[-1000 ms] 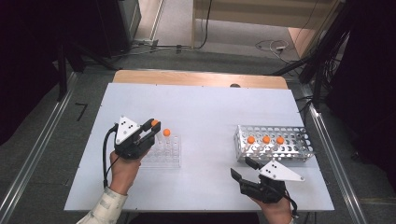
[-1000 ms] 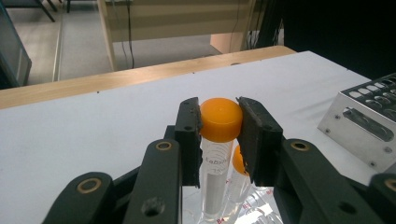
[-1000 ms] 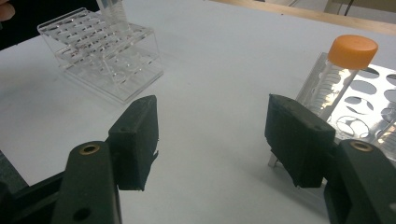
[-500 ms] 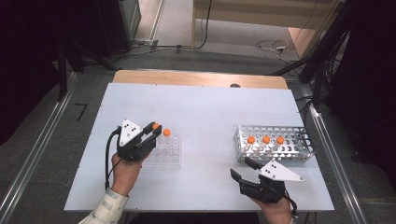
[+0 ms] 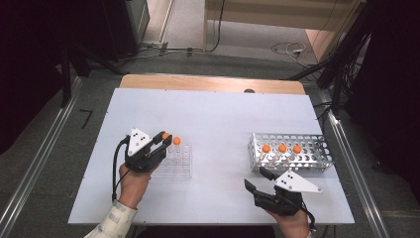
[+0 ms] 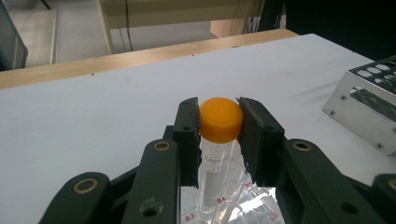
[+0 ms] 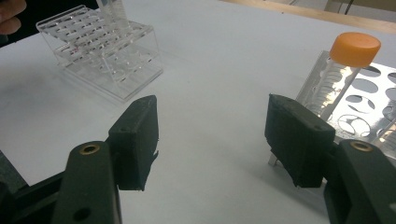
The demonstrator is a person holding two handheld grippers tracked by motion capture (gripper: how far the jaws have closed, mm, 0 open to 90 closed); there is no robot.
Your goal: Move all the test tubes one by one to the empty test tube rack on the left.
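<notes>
My left gripper (image 5: 165,138) is shut on the orange cap of a clear tube (image 6: 220,119), with a pad pressed on either side of the cap. The tube stands upright with its lower end in the clear plastic rack (image 5: 179,163) at the table's left. A second orange-capped tube (image 5: 177,141) stands in that rack just to the right. My right gripper (image 5: 255,180) is open near the front edge with nothing between its jaws (image 7: 217,130). It is just in front of the metal rack (image 5: 317,151), which holds three orange-capped tubes (image 5: 282,148).
The white table (image 5: 218,114) has open room between the two racks and behind them. A wooden strip (image 5: 208,83) runs along its far edge. Cables lie on the floor beyond the table, and metal rails run along both sides.
</notes>
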